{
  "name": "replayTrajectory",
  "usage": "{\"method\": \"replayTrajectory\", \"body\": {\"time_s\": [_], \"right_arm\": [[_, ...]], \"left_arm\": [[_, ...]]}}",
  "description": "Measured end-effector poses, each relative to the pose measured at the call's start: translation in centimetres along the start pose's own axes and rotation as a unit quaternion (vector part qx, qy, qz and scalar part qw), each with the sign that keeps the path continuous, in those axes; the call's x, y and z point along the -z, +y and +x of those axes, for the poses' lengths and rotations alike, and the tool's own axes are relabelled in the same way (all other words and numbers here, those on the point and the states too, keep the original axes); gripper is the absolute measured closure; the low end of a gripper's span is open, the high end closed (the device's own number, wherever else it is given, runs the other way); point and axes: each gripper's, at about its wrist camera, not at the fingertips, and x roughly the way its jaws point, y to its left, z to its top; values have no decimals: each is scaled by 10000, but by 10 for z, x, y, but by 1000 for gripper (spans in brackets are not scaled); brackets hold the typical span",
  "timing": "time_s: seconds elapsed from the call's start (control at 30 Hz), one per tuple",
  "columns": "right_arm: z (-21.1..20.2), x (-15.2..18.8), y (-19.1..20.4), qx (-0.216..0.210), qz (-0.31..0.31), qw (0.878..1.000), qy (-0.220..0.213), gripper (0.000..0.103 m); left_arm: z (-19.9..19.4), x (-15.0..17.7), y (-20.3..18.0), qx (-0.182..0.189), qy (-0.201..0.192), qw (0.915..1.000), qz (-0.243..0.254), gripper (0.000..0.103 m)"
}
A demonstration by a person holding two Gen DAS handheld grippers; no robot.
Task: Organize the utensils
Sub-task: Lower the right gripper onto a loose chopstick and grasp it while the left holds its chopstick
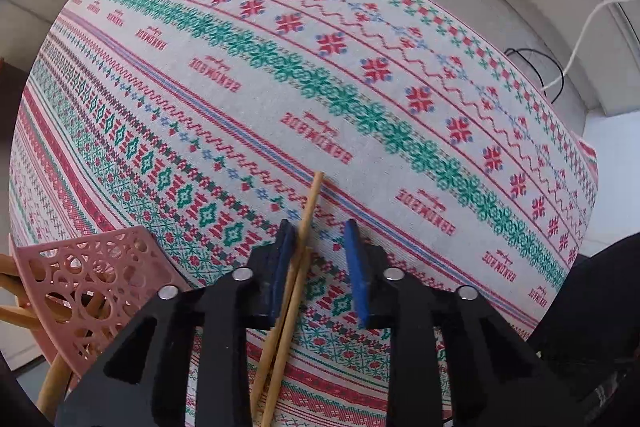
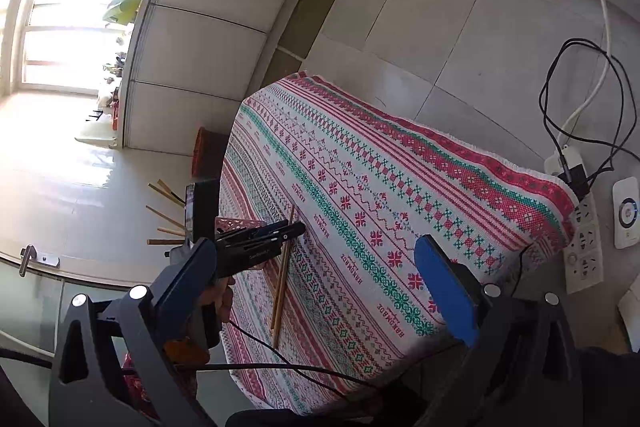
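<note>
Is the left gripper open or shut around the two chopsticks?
Open. The left gripper has a clear gap between its blue pads; the chopsticks lie near the left pad, unclamped.

A bench draped in a red, green and white patterned cloth [image 2: 400, 195] stands on pale floor tiles [image 2: 420, 39]. Daylight floods through a large window [image 2: 72, 27], washing out the glossy floor. A white power strip [image 2: 582, 247] with black cables [image 2: 580, 99] lies beside the bench.

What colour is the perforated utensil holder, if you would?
Pink, clearest in the left wrist view: the utensil holder.
</note>
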Motion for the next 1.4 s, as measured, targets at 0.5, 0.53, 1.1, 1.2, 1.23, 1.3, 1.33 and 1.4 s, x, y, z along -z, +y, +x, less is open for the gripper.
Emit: {"method": "replayTrajectory", "body": {"time_s": [0.5, 0.53, 1.1, 1.2, 1.23, 1.3, 1.33, 1.4], "right_arm": [[27, 14, 19, 435, -633, 9957, 519, 7], [32, 17, 23, 490, -730, 9943, 596, 7], [52, 37, 42, 1033, -1232, 9845, 707, 7], [53, 38, 44, 1087, -1333, 9828, 678, 7], [53, 37, 44, 1091, -1340, 9827, 673, 7], [54, 35, 41, 1060, -1290, 9835, 700, 7], [54, 34, 39, 1038, -1238, 9842, 724, 7], [55, 31, 36, 977, -1119, 9859, 776, 7]], "left_arm": [[-78, 95, -52, 90, -1921, 9800, -521, 96], [-83, 98, -49, 142, -2053, 9762, -689, 95], [-35, 115, -31, -306, -1510, 9852, -750, 78], [-25, 105, -30, -376, -1421, 9867, -696, 78], [-22, 101, -30, -353, -1371, 9876, -672, 78], [-15, 93, -30, -385, -1264, 9895, -582, 76], [-12, 89, -30, -384, -1201, 9906, -527, 75], [-6, 82, -29, -402, -1139, 9917, -433, 74]]}}
